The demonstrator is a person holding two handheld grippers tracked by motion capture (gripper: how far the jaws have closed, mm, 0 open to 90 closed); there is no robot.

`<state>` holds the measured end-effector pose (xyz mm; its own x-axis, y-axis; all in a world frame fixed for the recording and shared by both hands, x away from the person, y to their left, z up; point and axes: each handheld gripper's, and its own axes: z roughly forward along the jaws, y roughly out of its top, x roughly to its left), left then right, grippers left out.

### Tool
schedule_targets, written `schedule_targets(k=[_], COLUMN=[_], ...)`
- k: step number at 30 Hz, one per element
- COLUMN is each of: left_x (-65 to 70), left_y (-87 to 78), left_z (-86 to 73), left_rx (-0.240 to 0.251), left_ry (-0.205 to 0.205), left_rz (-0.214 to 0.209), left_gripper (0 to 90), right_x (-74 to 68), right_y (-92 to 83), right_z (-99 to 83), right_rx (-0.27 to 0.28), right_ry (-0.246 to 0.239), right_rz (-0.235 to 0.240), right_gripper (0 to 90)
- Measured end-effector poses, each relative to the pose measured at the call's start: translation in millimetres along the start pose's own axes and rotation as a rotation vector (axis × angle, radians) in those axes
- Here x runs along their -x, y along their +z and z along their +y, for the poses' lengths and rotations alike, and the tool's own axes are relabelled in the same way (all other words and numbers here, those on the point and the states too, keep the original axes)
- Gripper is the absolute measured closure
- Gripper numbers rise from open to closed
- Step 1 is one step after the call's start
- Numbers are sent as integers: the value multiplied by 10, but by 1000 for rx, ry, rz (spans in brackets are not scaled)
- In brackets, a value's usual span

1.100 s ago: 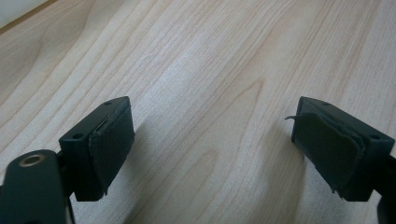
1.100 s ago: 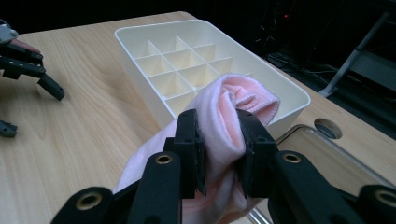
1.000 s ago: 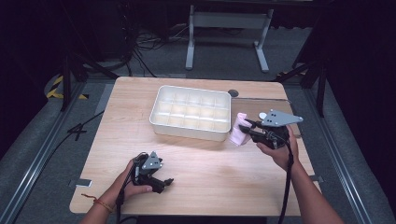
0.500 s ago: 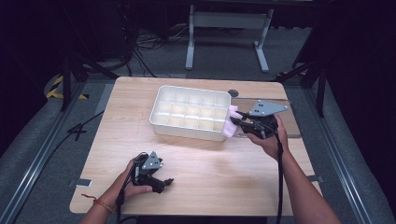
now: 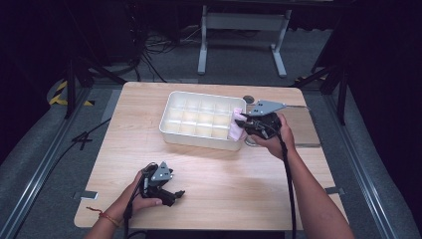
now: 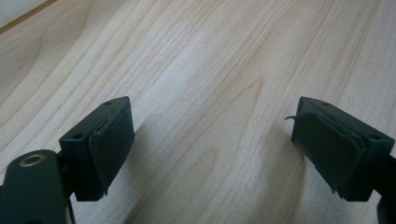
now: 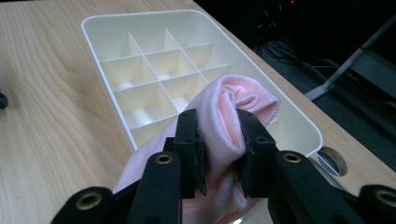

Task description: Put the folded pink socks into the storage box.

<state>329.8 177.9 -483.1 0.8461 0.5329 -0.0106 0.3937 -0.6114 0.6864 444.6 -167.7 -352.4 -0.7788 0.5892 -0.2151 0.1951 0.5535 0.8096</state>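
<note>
Cloth [image 7: 224, 126] pinched in right gripper [image 5: 247, 125] has moved from beside tray [image 5: 171, 130] to over its right end; drop likely next. Left gripper [image 6: 212, 149] spread, idle on table [image 5: 239, 174].

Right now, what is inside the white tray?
The tray's visible compartments are empty. A pink cloth, pinched by the right gripper, hangs over its near end, so the compartments under the cloth cannot be seen.

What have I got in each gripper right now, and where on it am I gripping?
The right gripper is shut on the pink cloth, pinching a bunched fold near its middle. The left gripper is open, holding nothing.
</note>
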Motion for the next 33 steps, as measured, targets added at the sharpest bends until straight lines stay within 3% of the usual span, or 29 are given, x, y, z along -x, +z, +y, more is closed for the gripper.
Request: schedule_targets(k=[7, 11, 14, 15, 33], left_x=[1, 1, 1, 1, 1], left_y=[-1, -1, -1, -1, -2], left_z=[-1, -2, -1, -2, -1], left_rx=[1, 1, 1, 1, 0], left_ry=[0, 0, 0, 0, 0], left_rz=[0, 0, 0, 0, 0], left_gripper=[133, 133, 133, 133, 133], right_x=[-2, 7, 18, 15, 8], right_y=[117, 211, 239, 271, 408], right_z=[-25, -55, -69, -78, -138], right_rx=[-30, -71, -77, -98, -168], right_ry=[-14, -32, -28, -48, -105], right_rz=[-8, -41, -37, -41, -47], right_gripper=[723, 723, 723, 723, 722])
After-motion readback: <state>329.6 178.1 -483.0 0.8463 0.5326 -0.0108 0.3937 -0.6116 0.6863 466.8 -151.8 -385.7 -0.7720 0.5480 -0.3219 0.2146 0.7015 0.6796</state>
